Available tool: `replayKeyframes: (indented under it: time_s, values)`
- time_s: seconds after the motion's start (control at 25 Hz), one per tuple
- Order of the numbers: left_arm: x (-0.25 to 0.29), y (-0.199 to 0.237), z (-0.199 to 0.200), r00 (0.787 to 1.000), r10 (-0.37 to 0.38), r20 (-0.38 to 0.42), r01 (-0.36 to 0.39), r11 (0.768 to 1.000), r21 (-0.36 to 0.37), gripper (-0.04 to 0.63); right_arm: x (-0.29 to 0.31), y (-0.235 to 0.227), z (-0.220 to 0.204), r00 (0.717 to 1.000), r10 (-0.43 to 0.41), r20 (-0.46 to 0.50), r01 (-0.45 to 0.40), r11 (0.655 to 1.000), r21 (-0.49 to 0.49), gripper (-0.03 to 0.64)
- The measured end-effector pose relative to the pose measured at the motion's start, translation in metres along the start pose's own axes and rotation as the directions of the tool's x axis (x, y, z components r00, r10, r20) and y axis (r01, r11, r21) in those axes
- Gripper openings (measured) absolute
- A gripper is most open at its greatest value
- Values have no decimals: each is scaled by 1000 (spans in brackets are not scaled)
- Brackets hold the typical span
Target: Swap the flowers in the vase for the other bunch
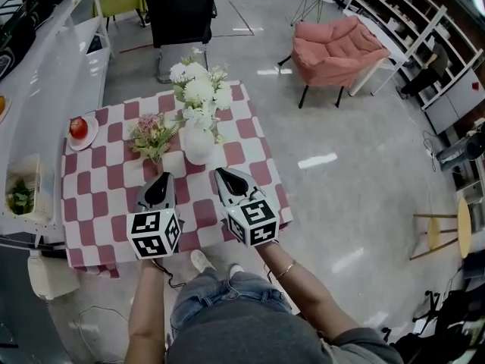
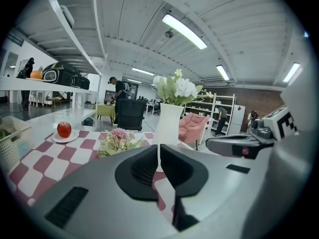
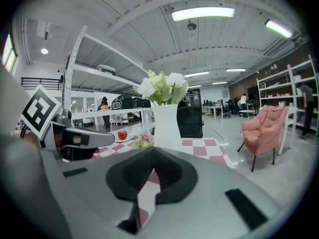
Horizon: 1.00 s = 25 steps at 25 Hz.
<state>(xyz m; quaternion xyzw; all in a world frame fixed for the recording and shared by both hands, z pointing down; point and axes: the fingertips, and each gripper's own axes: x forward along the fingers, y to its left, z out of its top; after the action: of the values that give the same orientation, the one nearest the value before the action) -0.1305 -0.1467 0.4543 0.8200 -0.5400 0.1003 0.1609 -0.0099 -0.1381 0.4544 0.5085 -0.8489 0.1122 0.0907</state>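
While held low over the near half of the red-and-white chequered tablecloth point(image 1: 106, 192), side by side and apart: left gripper point(image 1: 161, 176) and right gripper point(image 1: 220, 172), both aimed away from the person and toward the vase.

Left one clenched: in the left gripper view, black pads drawn in to a hairline slit, nothing caught there. Right one clenched too: in the right gripper view, pads closed tip to tip, gripping nothing, only cloth squares visible beneath. On the rear of each, a cube point(image 1: 154, 233) with black-and-white square markers, blocky coded patterns.

Upright near the middle of the table, ahead of both sets of tips and apart from them: white vase point(image 1: 198, 145), filled with white flowers point(image 1: 198, 89) and green leaves. Just left of the vase, flat on the cloth with stems toward the left gripper: the other bunch point(image 1: 153, 133), pink and pale yellow blooms. Touching the vase or not, impossible to tell. Stem ends close to the left tips, not between them.

Near the far left corner, a red apple point(image 1: 79, 127) on a small white plate point(image 1: 91, 137). Beyond the table, a black office chair point(image 1: 182, 14) and a pink armchair point(image 1: 337, 50) on grey floor. At the left, a white counter point(image 1: 45, 89) with a pale basket point(image 1: 23, 174) of greens. Any print on the distant shelves point(image 1: 409, 21) too small to read.
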Motion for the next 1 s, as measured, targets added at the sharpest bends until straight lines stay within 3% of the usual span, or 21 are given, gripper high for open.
replayKeyframes:
  time_s: [0.6, 1.0]
  values:
    - [-41, -42, 2, 994, 78, 73, -79, 997, 9, 17, -65, -21, 25, 994, 51, 101, -51, 999, 7, 9]
    - [-70, -72, 3, 987, 112, 118, -114, 993, 16, 17, -99, -25, 20, 991, 66, 117, -65, 998, -8, 9]
